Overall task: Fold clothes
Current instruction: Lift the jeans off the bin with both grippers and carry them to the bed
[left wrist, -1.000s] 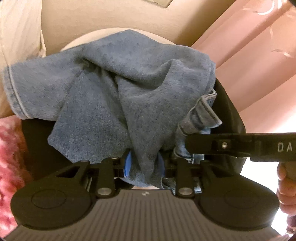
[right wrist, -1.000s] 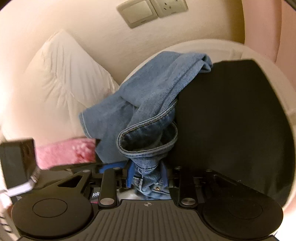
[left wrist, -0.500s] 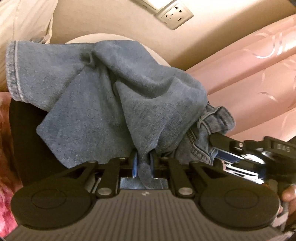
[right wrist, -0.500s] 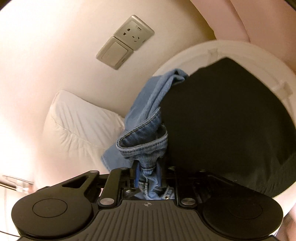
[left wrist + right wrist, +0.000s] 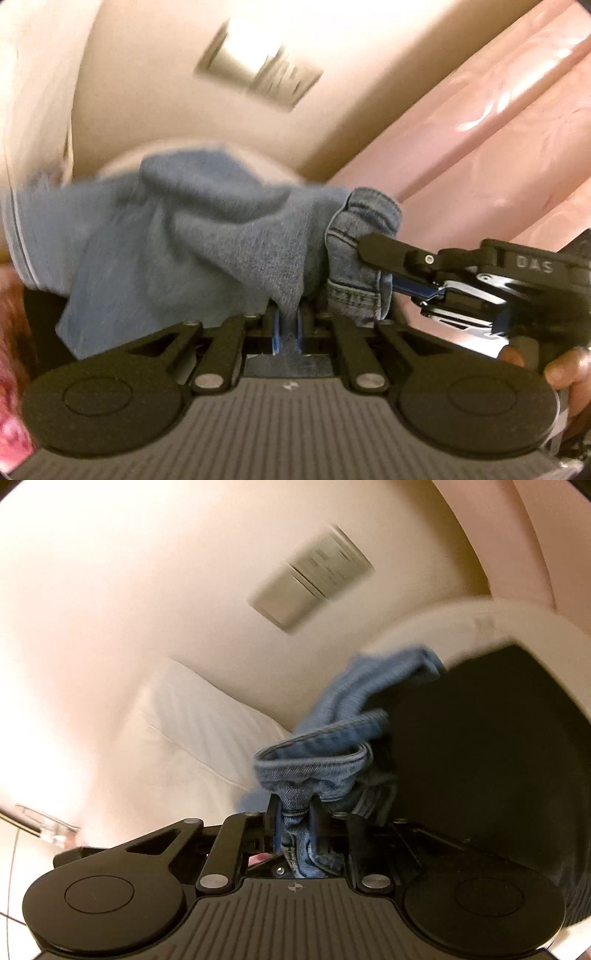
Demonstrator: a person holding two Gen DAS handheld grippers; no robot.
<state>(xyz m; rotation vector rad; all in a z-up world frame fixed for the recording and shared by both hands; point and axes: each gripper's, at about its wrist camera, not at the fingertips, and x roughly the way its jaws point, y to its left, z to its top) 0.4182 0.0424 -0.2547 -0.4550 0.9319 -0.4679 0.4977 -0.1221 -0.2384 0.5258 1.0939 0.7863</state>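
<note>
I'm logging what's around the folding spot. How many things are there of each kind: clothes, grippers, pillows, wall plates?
Denim garment: 1
Grippers: 2, the left gripper and the right gripper, both closing on the denim
White pillow: 1
Wall plate cluster: 1, blurred
Total: 5

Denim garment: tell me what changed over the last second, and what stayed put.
Both grippers closed on the denim garment and lifted it: the left gripper pinches the plain fabric, the right gripper the seamed edge, jaws closing further. Both views tilted up toward the wall plate. The black mat and white pillow stayed put.
</note>
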